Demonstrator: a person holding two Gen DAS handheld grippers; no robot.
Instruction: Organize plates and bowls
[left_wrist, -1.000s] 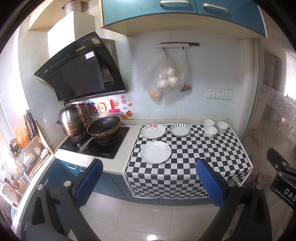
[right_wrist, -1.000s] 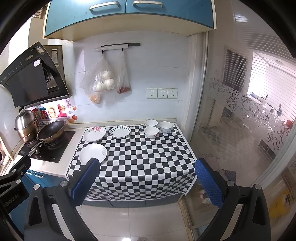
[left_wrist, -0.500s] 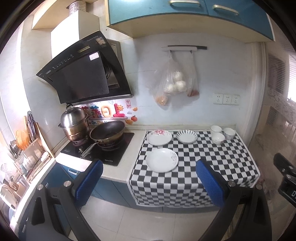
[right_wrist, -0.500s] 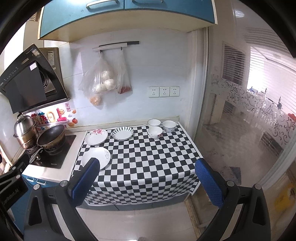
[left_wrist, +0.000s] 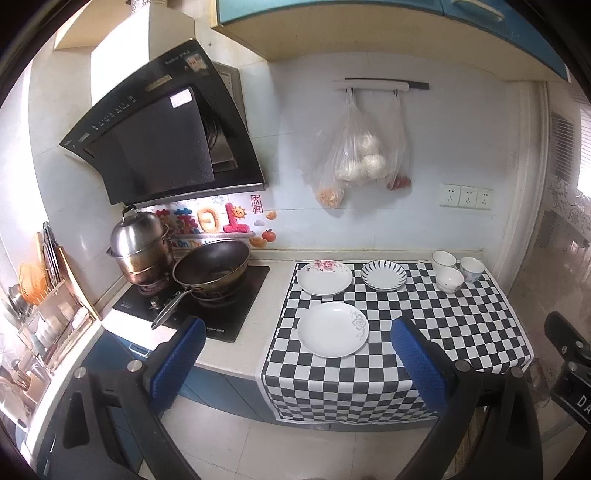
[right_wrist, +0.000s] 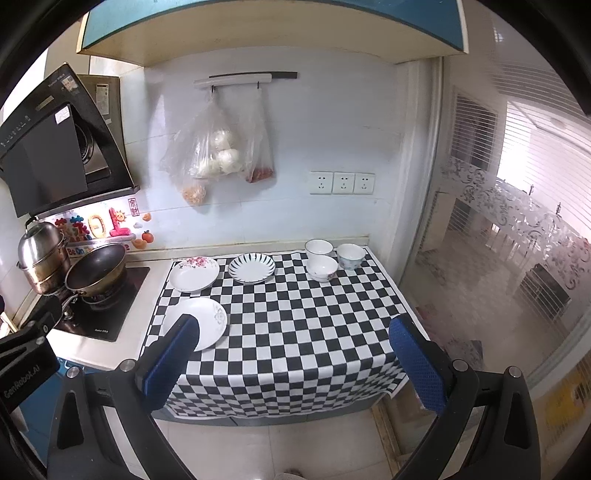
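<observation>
- Kitchen counter under a black-and-white checked cloth (left_wrist: 461, 325), blue cabinets above, white tiled wall behind.
- Left gripper (left_wrist: 297, 354) at bottom centre of its frame: blue pads spread wide, nothing between them, short of the counter edge.
- Right gripper (right_wrist: 293, 354) likewise at bottom centre: pads wide apart, holding nothing.
- Plain white plate (left_wrist: 333, 329) just beyond the left gripper, centre frame, on the cloth's near left.
- Floral plate (left_wrist: 324, 277) and striped plate (left_wrist: 383, 275) side by side further back.
- Three small bowls (left_wrist: 457, 270) clustered at the cloth's far right corner.
- Wok (left_wrist: 211, 265) and steel pot (left_wrist: 140, 247) on the stove, left of centre.
- Plastic bags (left_wrist: 358, 155) hung on the wall, upper centre.
</observation>
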